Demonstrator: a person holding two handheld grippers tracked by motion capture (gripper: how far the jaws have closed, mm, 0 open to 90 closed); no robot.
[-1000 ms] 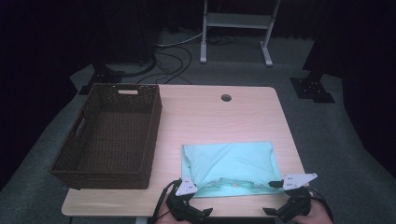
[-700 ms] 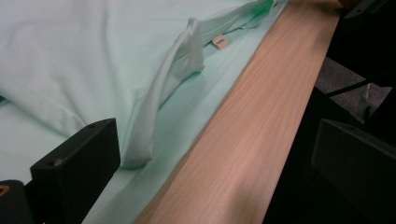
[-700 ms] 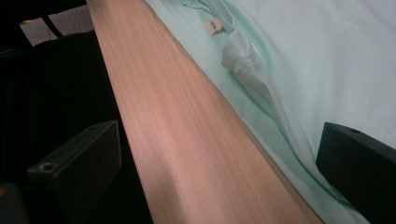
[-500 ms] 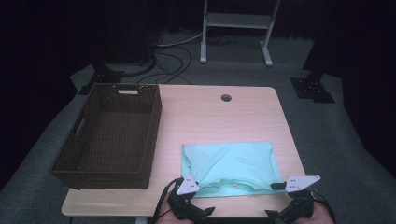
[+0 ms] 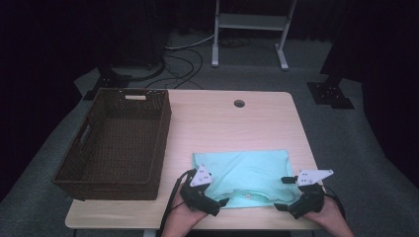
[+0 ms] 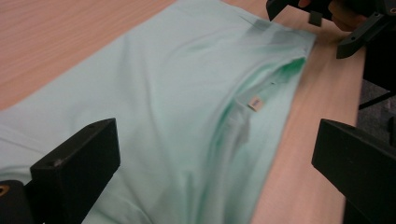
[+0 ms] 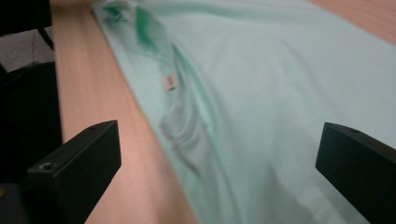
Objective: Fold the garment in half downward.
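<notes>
At the far left of the table (image 5: 257, 123) stands the brown wicker basket (image 5: 114, 143), well apart from my work. My left gripper (image 5: 221, 202) sits released at the near left corner of the mint-green shirt (image 5: 247, 170), which lies flat near the table's near edge, collar toward me. My right gripper (image 5: 281, 205) gapes wide at the shirt's near right corner, gripping nothing.
</notes>
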